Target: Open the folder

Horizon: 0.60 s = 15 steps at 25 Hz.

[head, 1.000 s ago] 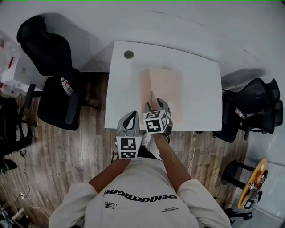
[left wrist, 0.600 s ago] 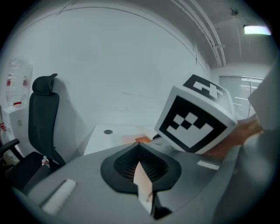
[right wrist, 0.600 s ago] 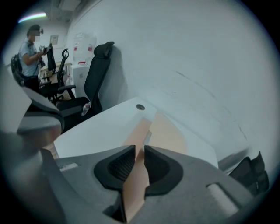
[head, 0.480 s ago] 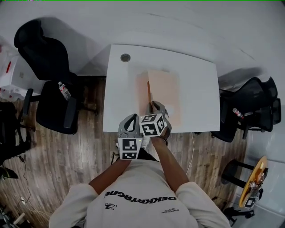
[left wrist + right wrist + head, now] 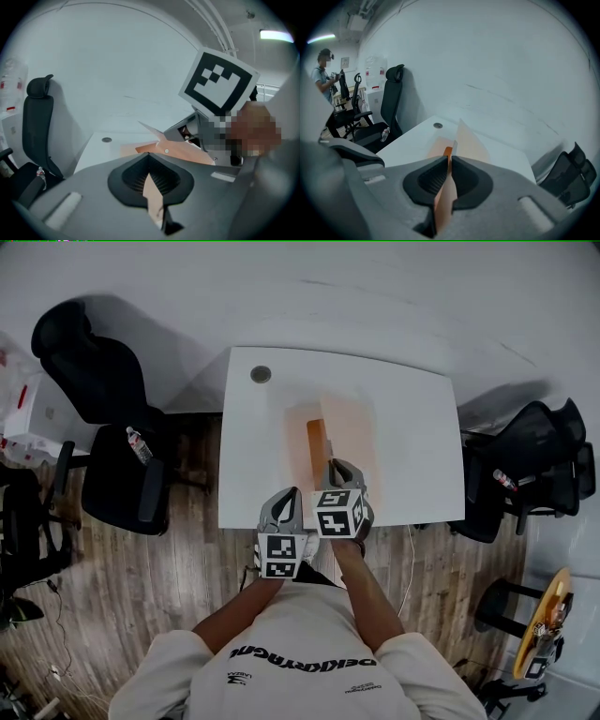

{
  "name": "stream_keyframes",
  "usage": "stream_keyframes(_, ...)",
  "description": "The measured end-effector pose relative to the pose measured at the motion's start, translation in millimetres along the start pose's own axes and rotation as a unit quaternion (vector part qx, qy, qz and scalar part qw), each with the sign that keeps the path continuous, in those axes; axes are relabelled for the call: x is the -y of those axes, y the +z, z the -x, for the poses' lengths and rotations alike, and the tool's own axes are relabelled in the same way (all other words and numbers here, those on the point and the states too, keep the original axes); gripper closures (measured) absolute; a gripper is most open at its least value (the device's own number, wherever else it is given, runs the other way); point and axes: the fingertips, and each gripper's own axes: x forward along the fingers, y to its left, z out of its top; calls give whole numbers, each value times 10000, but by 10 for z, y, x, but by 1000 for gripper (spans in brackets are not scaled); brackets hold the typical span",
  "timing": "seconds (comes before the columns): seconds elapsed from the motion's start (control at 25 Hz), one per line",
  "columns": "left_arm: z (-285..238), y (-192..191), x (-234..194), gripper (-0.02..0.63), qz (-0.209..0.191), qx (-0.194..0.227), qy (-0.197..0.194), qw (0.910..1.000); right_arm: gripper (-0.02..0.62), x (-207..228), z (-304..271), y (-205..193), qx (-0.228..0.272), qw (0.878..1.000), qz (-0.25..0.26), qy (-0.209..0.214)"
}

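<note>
We can read no text with confidence: the white shirt (image 5: 300, 681) at the bottom centre of the head view carries one line of dark lettering, seen upside down, too distorted to spell out.

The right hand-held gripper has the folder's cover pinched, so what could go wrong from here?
One: the right hand-held gripper, jaws closing, pinches only the near edge of the thin cover, so it might slip out or crease. Two: the left hand-held gripper holds just a sliver of the folder, so the rest could lift or slide on the table.
</note>
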Motion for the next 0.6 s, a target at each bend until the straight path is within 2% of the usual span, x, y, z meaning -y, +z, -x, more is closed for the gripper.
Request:
stream_keyframes(0.32, -154, -88, 199, 617, -211, -167, -128, 9996, 577, 423, 241, 55, 321, 9964, -773, 138)
stream_keyframes(0.6, -287, -249, 327, 617, -355, -440, -95, 9984, 581, 782, 394, 0, 552, 9920, -1123, 149)
